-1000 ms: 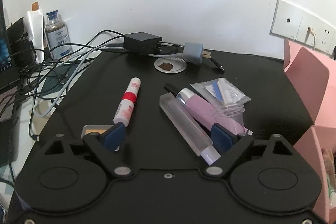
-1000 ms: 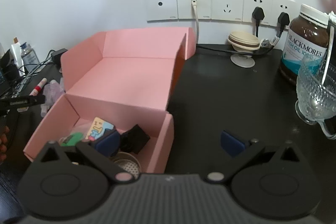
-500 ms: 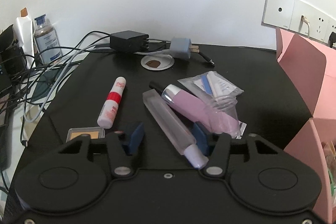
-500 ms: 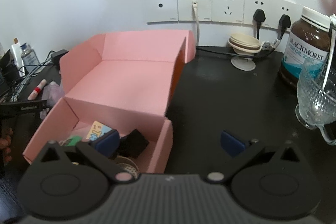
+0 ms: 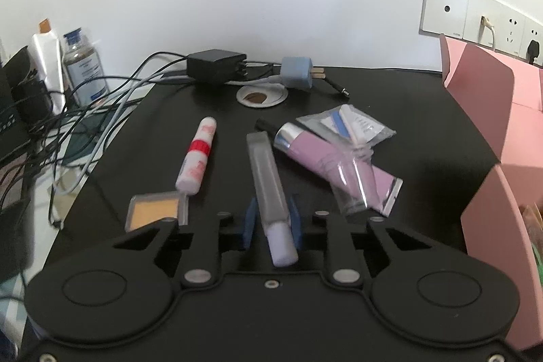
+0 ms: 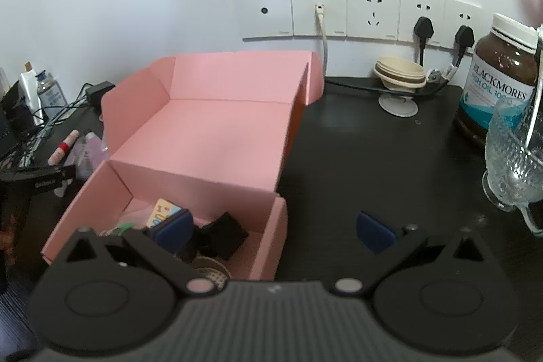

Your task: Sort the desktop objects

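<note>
A clear frosted tube with a pale lilac cap (image 5: 266,172) lies on the black desk, its cap end between the blue pads of my left gripper (image 5: 271,221). The jaws are closing and the pads sit against the tube's sides. To the left lie a red-and-white tube (image 5: 198,155) and an orange compact (image 5: 154,211). A purple tube (image 5: 322,155) and a plastic packet (image 5: 353,124) lie to the right. My right gripper (image 6: 273,230) stands open over the front right corner of the open pink box (image 6: 210,131), which holds several small items.
A black charger (image 5: 215,65), a blue plug (image 5: 297,73) and tangled cables (image 5: 101,97) crowd the back left, beside two bottles (image 5: 81,63). At the right stand a brown supplement jar (image 6: 499,83), a glass cup (image 6: 512,158) and stacked beige cups (image 6: 400,77) below wall sockets.
The left gripper's jaws have come together from wide open onto the clear tube, and the view has shifted slightly left so the tube is centred. The right gripper has not moved.
</note>
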The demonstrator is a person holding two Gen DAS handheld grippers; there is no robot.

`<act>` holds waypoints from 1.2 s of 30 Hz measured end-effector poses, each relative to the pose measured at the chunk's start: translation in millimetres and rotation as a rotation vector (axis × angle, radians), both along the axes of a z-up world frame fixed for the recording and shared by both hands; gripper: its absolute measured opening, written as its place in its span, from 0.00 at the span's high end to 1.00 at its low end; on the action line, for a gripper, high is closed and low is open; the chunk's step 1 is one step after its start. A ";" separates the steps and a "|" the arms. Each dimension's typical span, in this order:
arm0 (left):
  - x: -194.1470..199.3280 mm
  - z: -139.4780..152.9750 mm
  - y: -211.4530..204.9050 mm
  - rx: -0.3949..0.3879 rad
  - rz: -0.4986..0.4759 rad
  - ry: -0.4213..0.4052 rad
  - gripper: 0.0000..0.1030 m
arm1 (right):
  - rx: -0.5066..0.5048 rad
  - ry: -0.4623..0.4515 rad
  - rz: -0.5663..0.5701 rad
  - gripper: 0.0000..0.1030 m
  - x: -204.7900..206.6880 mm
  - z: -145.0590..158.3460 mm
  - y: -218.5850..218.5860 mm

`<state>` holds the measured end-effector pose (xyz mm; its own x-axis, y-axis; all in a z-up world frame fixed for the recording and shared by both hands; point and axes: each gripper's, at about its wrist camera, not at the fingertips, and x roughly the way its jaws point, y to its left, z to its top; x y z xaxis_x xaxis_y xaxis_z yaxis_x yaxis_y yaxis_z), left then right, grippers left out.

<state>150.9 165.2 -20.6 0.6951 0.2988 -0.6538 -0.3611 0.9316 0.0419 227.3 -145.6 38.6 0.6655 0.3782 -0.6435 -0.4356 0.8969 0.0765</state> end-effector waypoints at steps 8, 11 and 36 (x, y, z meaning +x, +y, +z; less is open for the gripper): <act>-36.4 1.8 -12.2 -0.016 0.009 0.001 0.78 | 0.005 -0.002 0.017 0.01 -2.8 2.8 7.0; -41.6 2.3 -12.1 -0.019 0.018 0.002 0.76 | 0.006 -0.009 0.024 0.01 -5.0 3.9 9.3; -11.0 4.3 3.8 -0.053 0.074 -0.020 0.60 | 0.001 -0.022 -0.009 0.01 -12.4 5.3 0.0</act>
